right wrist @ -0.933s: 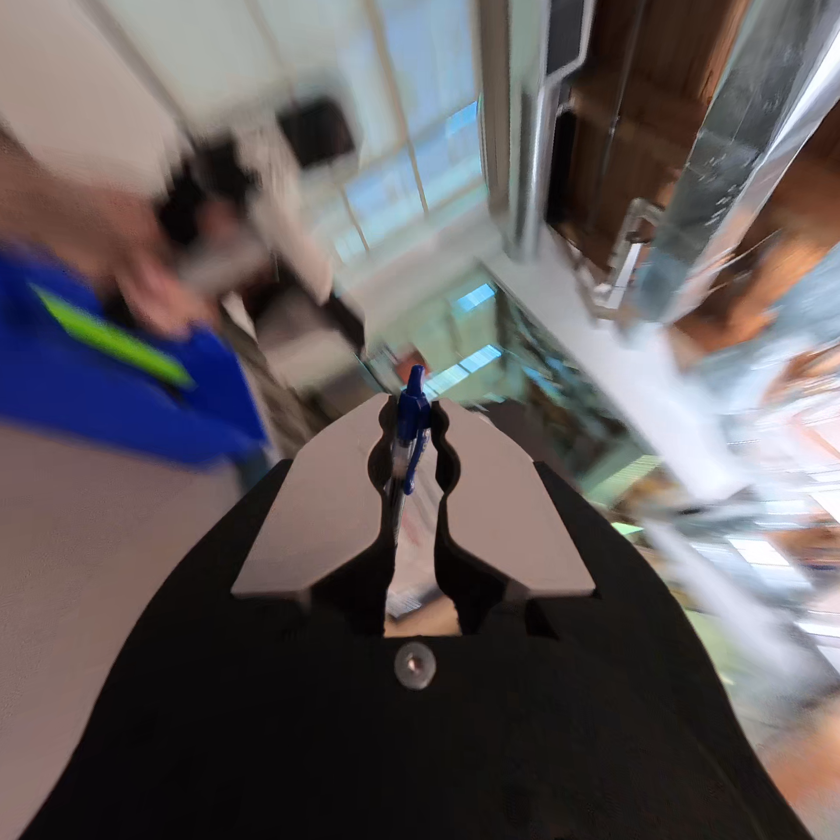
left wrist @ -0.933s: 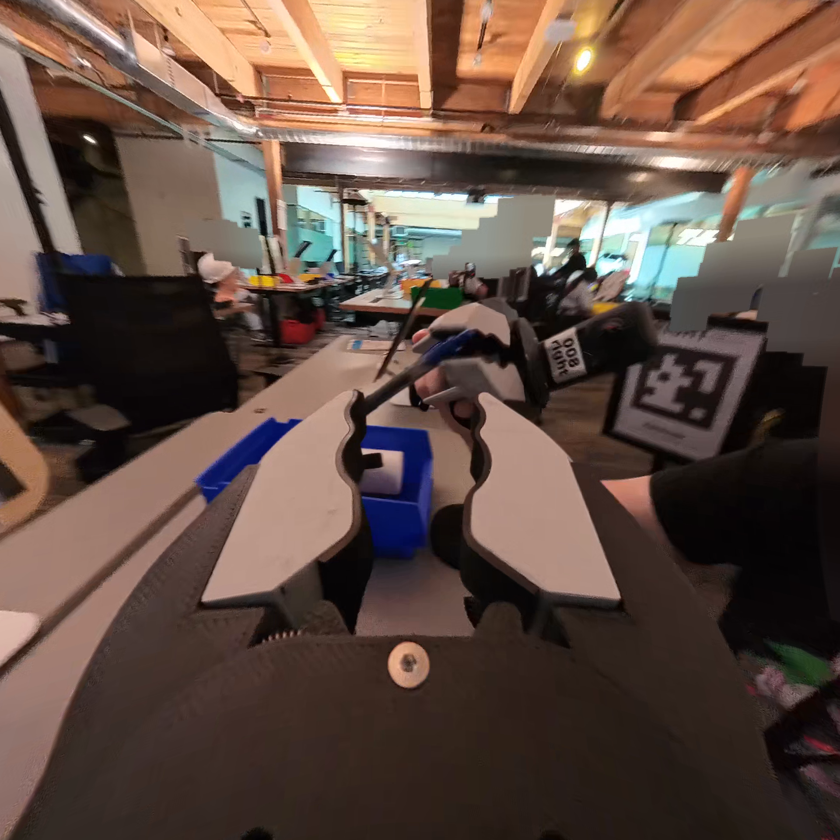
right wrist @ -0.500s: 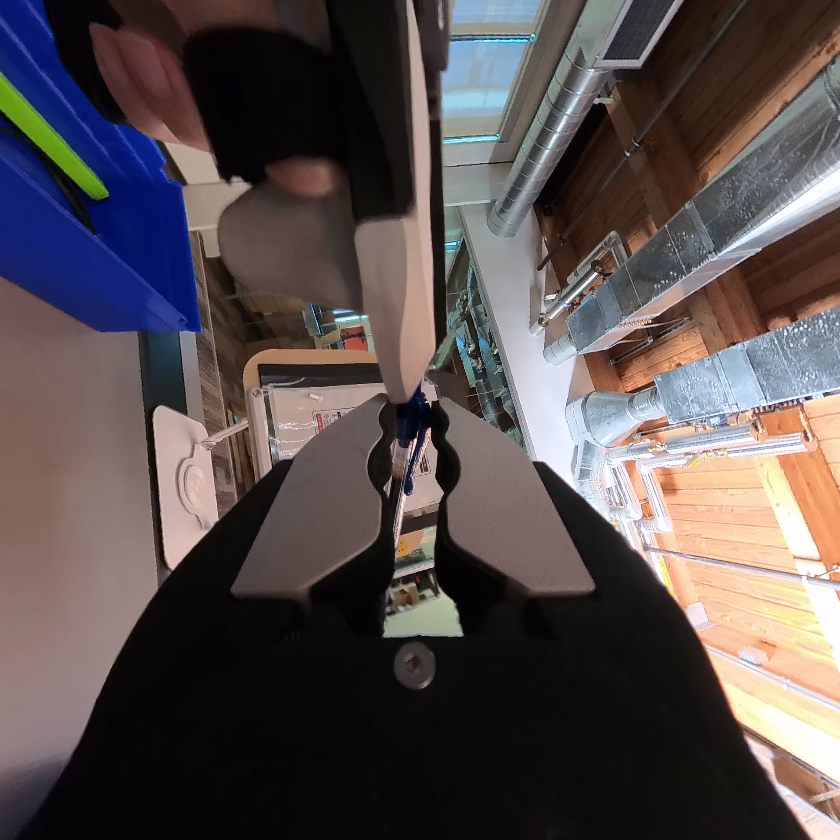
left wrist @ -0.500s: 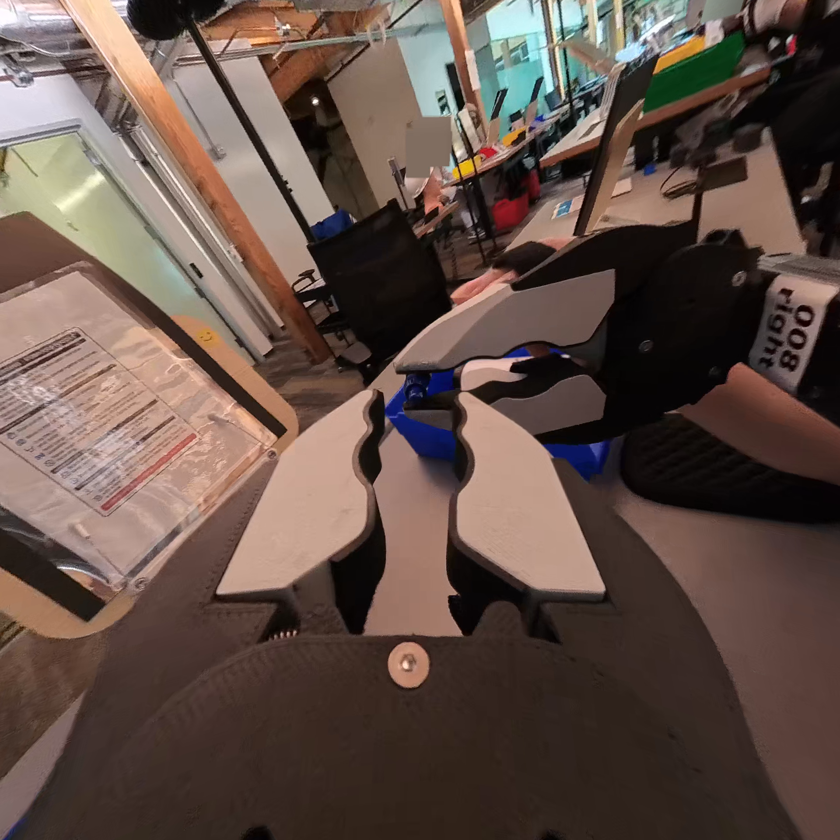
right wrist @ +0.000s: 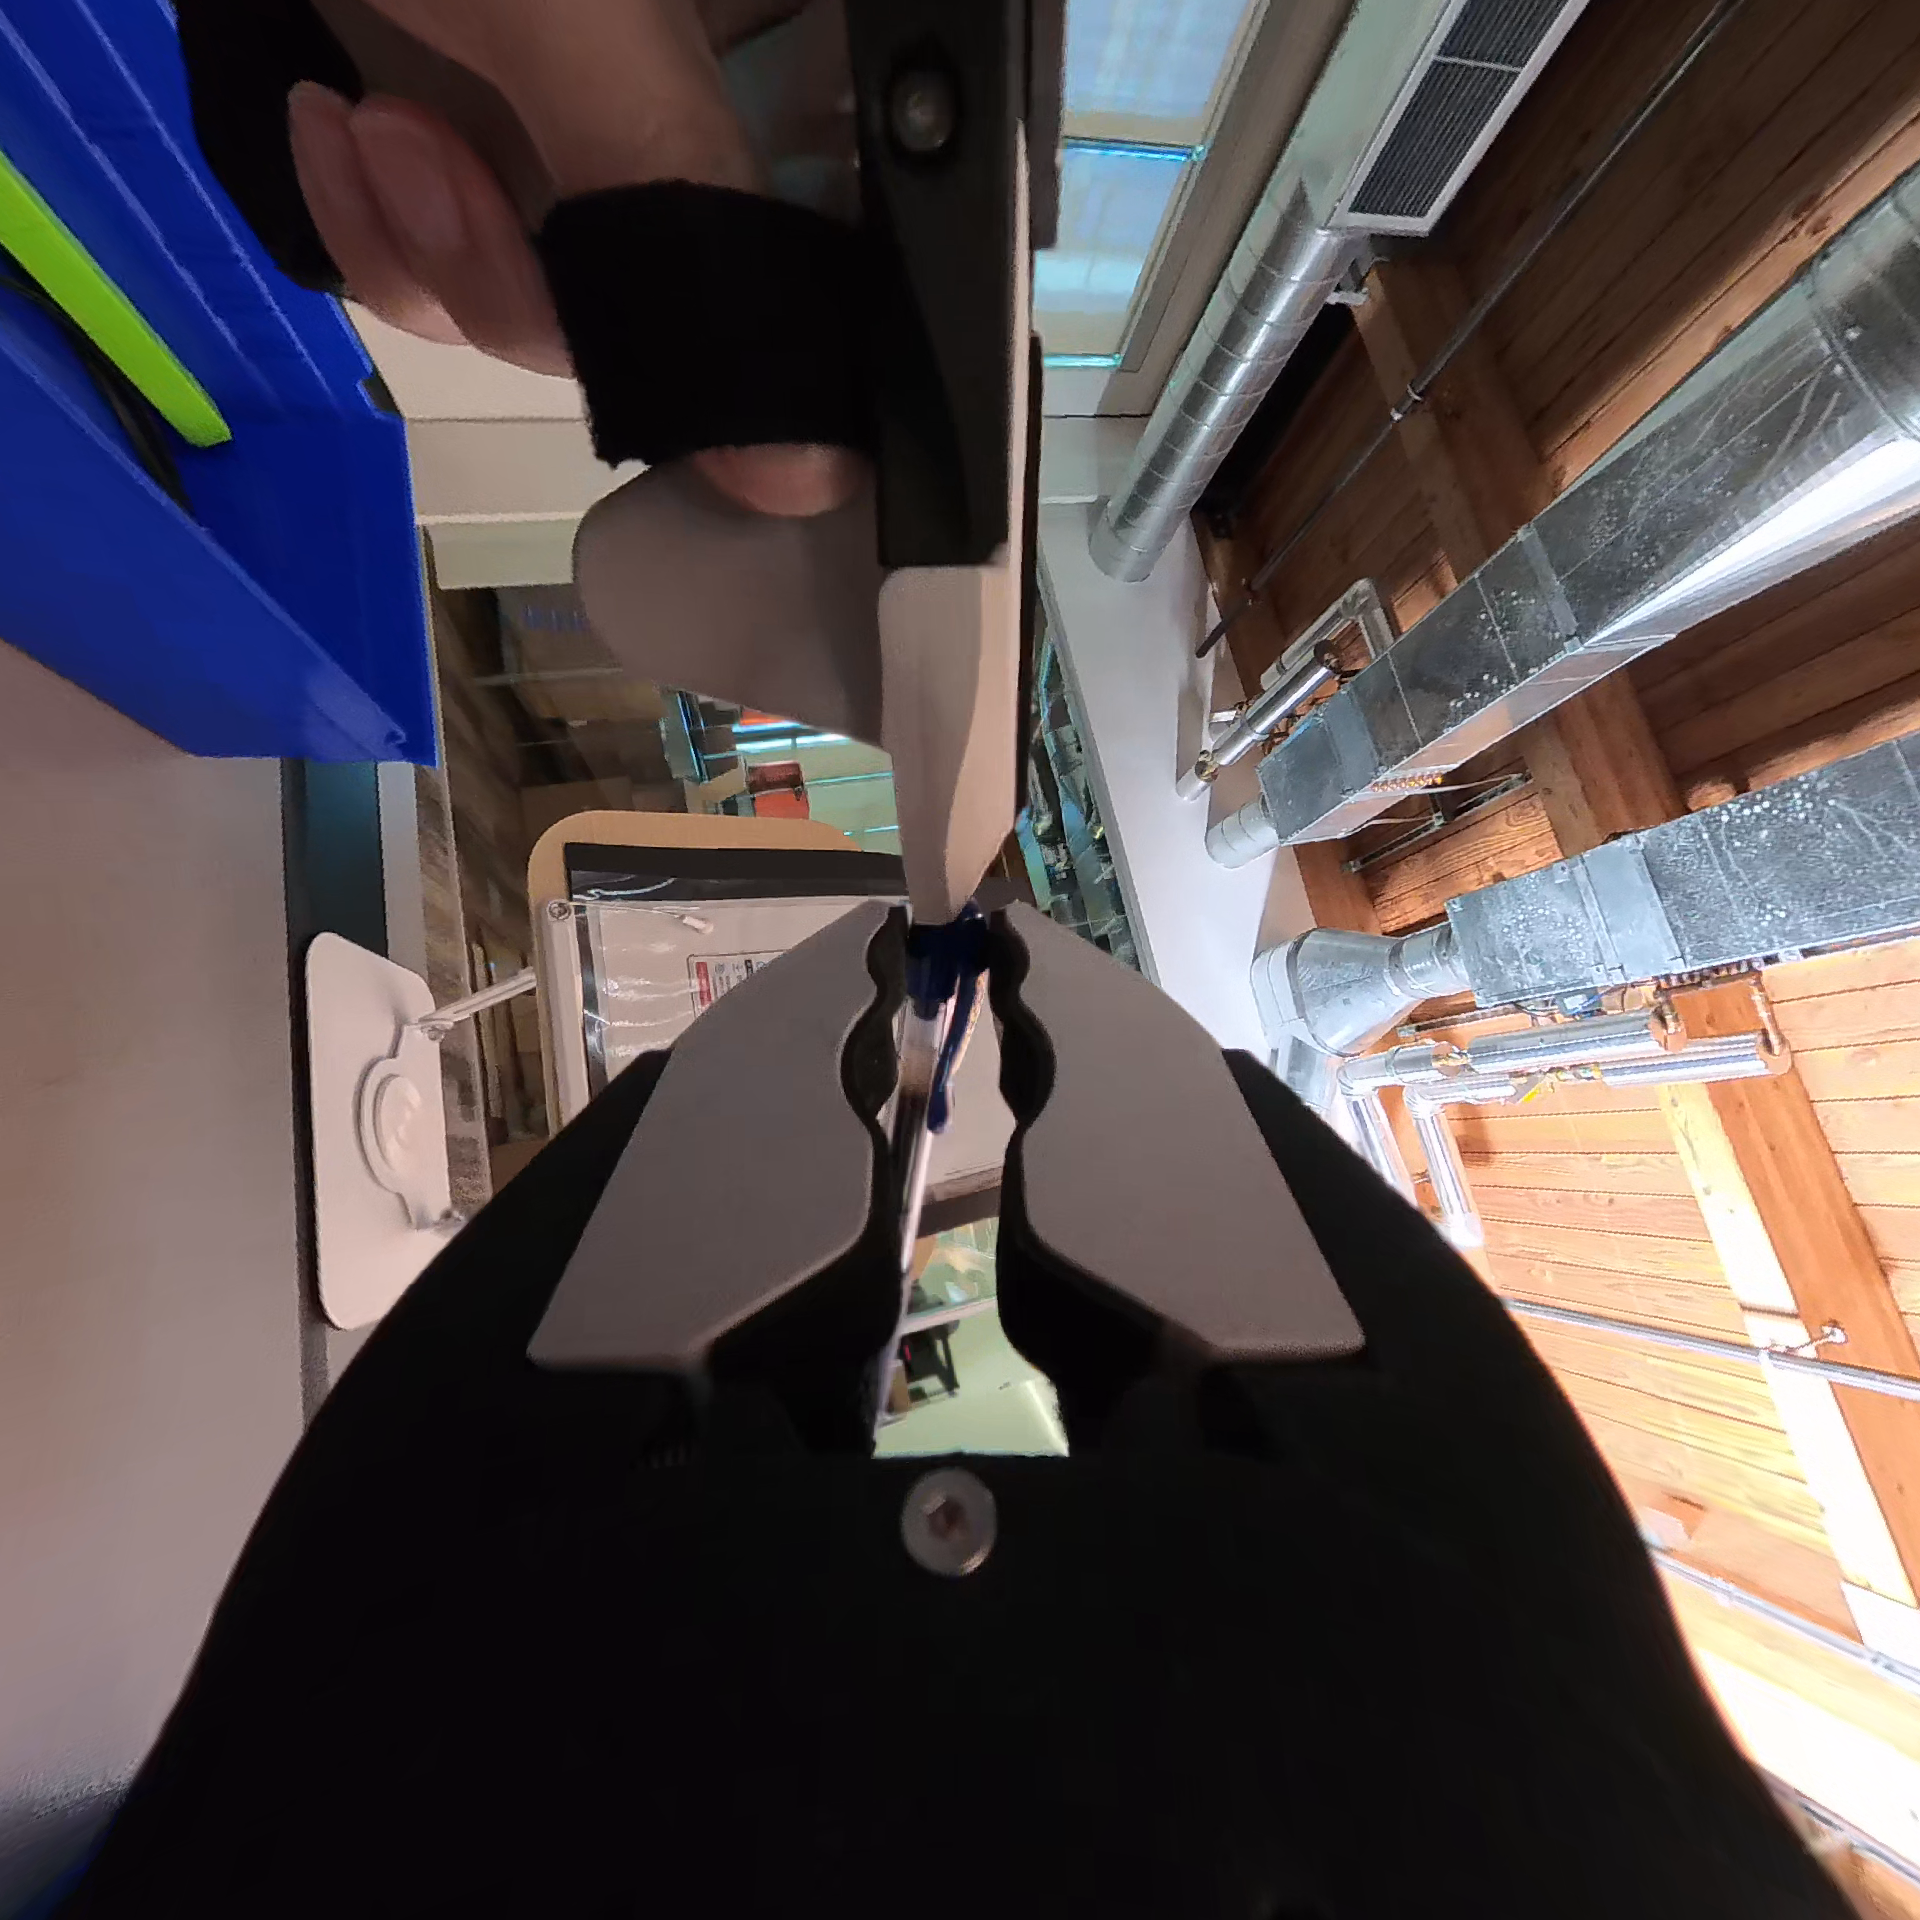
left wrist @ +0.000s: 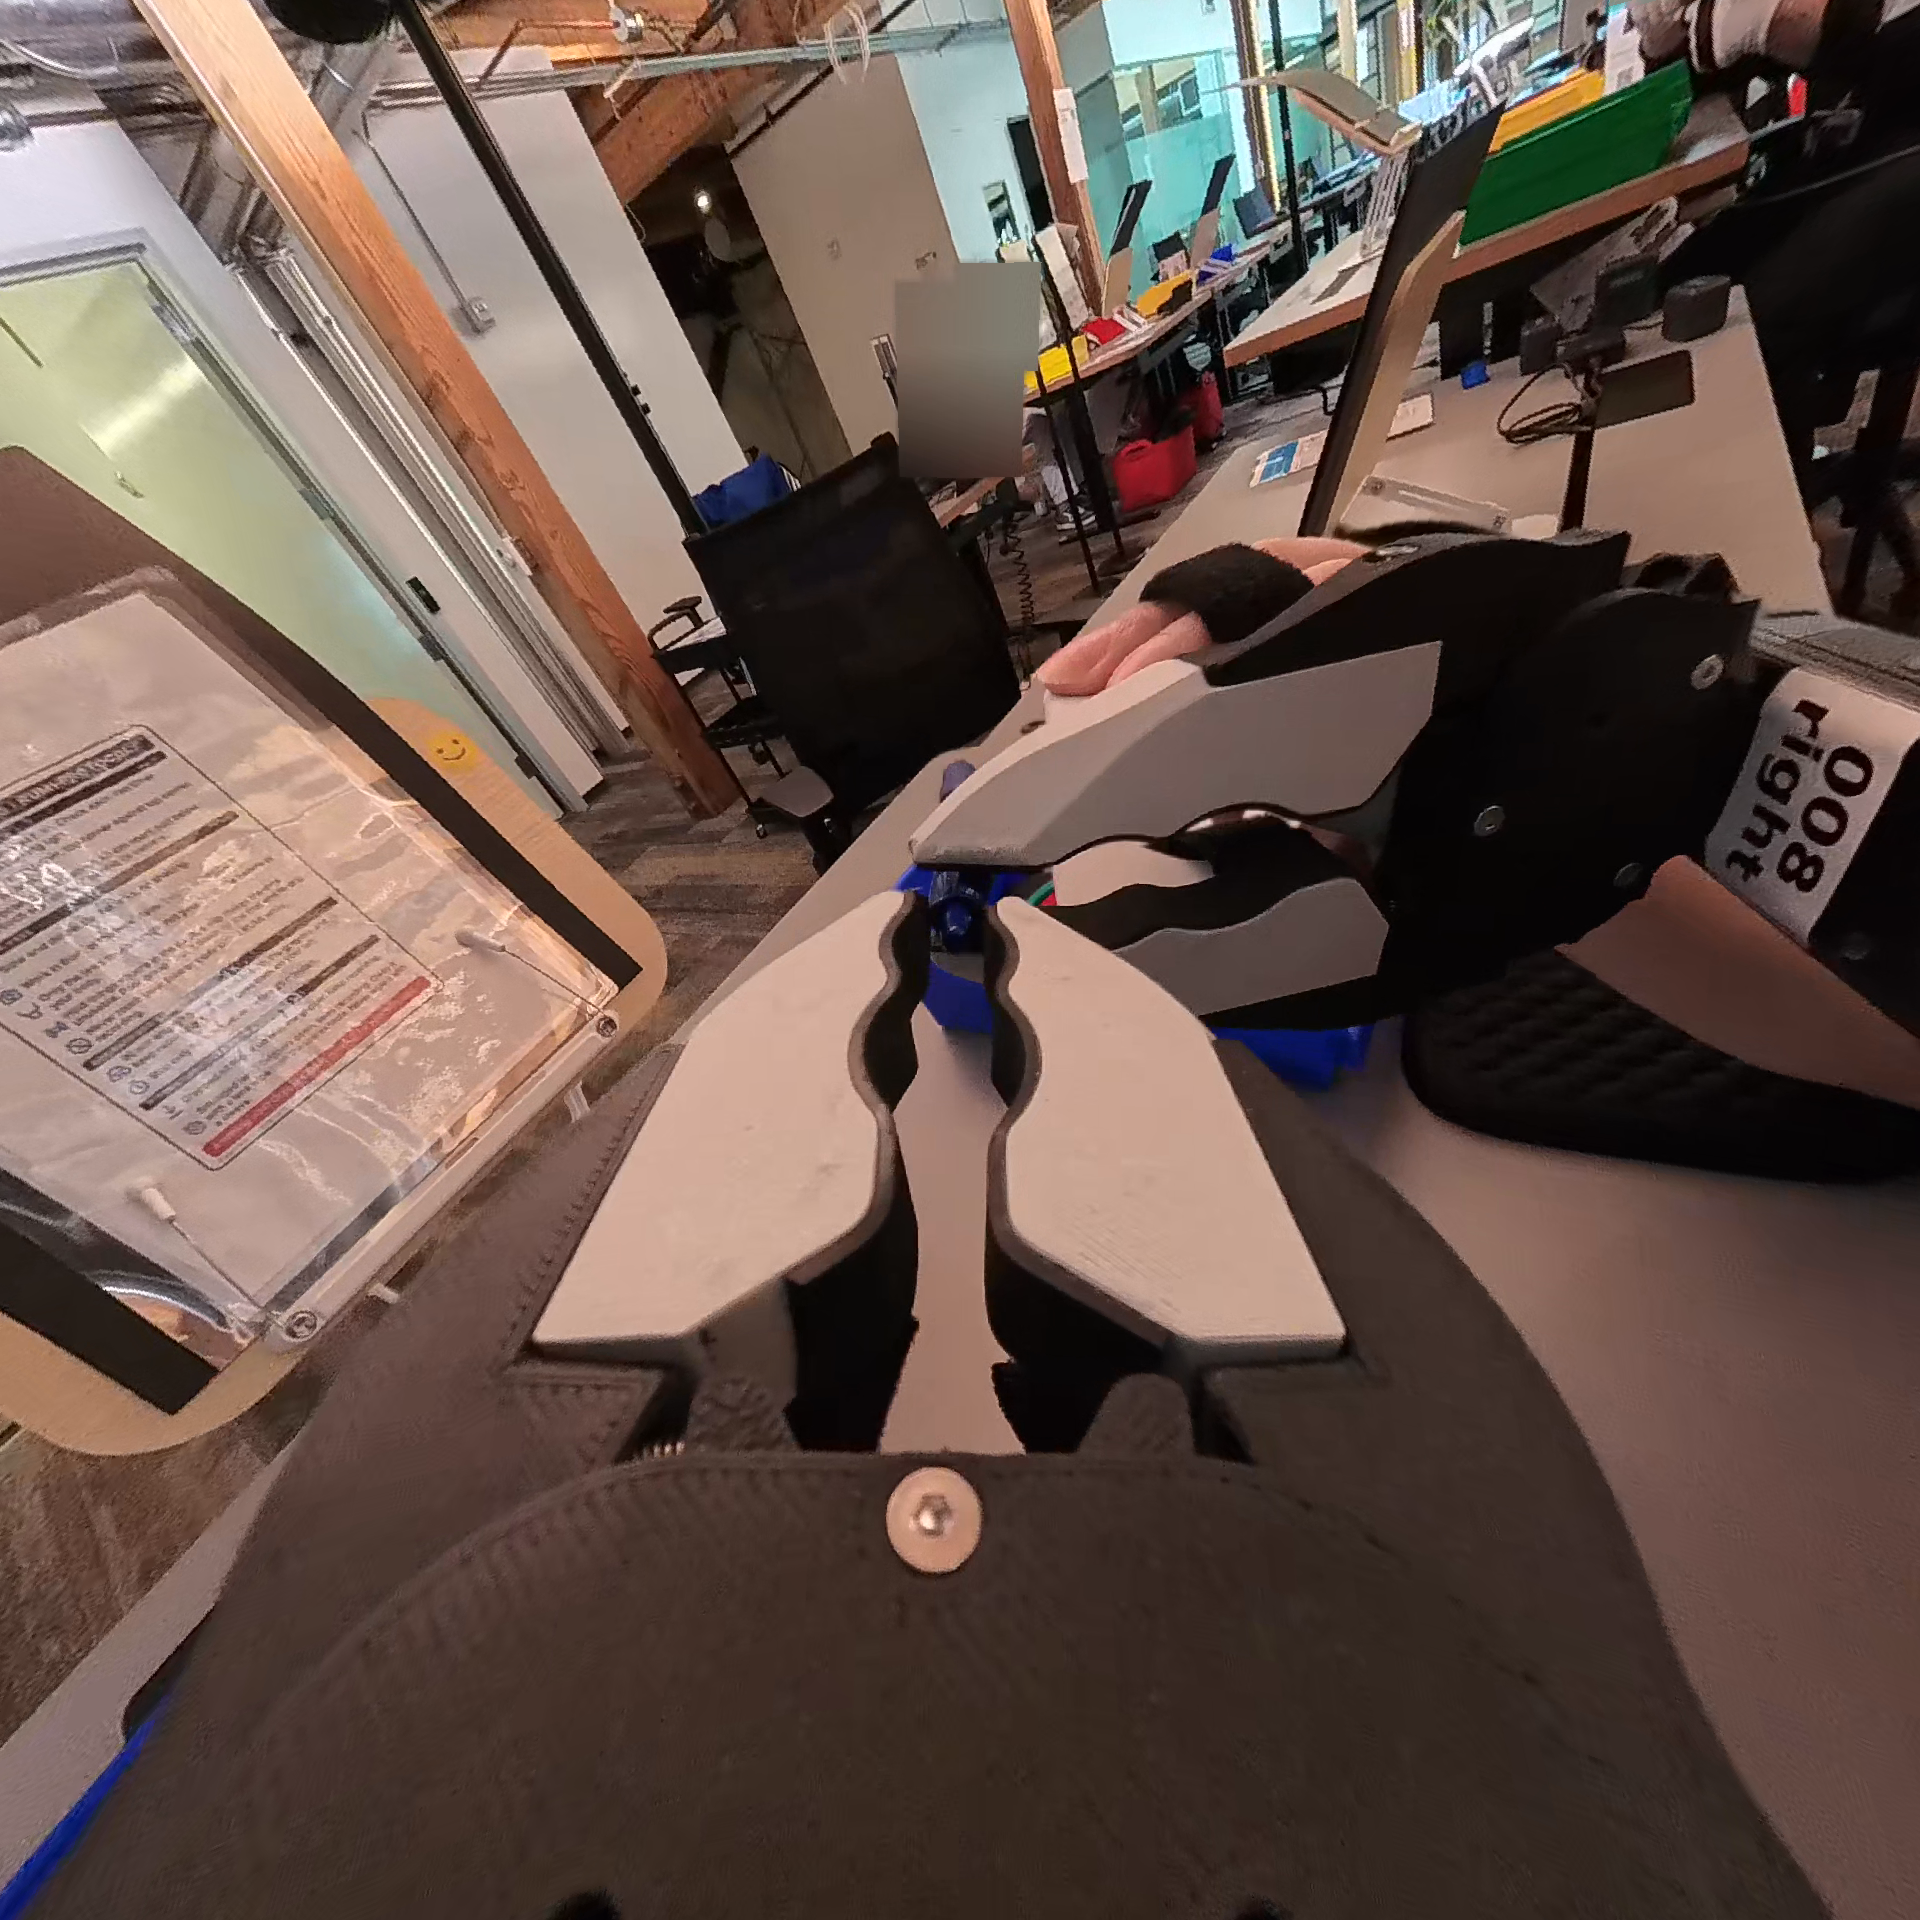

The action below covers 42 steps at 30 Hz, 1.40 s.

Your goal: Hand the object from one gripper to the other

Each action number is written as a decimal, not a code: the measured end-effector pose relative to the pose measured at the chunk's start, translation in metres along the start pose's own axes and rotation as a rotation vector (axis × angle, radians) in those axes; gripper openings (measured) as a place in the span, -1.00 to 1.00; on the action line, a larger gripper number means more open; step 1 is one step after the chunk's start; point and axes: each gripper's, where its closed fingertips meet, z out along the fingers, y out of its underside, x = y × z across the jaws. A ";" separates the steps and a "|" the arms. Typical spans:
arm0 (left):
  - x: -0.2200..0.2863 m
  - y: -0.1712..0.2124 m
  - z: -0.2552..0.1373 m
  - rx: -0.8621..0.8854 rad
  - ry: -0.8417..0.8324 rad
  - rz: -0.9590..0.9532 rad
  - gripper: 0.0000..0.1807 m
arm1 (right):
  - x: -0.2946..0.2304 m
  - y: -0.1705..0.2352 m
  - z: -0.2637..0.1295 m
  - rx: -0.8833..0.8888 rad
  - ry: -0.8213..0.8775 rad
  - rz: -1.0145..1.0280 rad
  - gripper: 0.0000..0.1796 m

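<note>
Pinching a blue pen (right wrist: 940,997) between their tips, the right tongs (right wrist: 948,940) hold it along the gap between their two grey fingers, its clear barrel running back toward the camera. The pen's blue end (left wrist: 954,904) sits at the tips of the left tongs (left wrist: 951,920), which close narrowly around it; whether they press on it cannot be told. The two tongs meet tip to tip above the grey surface (left wrist: 1558,1299). A blue bin (right wrist: 208,582) sits just behind them. A framed notice (left wrist: 208,997) stands at the left.
</note>
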 end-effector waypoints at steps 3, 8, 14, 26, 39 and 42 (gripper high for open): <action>-0.010 -0.006 -0.006 0.034 -0.050 0.009 -0.90 | 0.004 0.002 0.001 0.008 0.014 0.070 -0.80; -0.034 -0.016 -0.023 0.106 -0.079 -0.062 -0.91 | 0.025 0.006 -0.005 0.068 0.120 0.218 -0.73; -0.059 -0.030 -0.048 0.232 -0.039 -0.242 -0.91 | 0.029 0.009 -0.006 0.181 0.088 0.546 -0.75; -0.076 -0.045 -0.072 0.392 0.016 -0.401 -0.91 | -0.010 0.030 0.026 0.408 -0.362 2.106 -0.71; -0.060 -0.046 -0.063 0.364 0.056 -0.372 -0.91 | -0.008 0.036 0.023 0.788 -0.583 2.794 -0.86; -0.060 -0.045 -0.064 0.360 0.079 -0.389 -0.90 | -0.004 0.037 0.020 0.827 -0.600 2.778 -0.87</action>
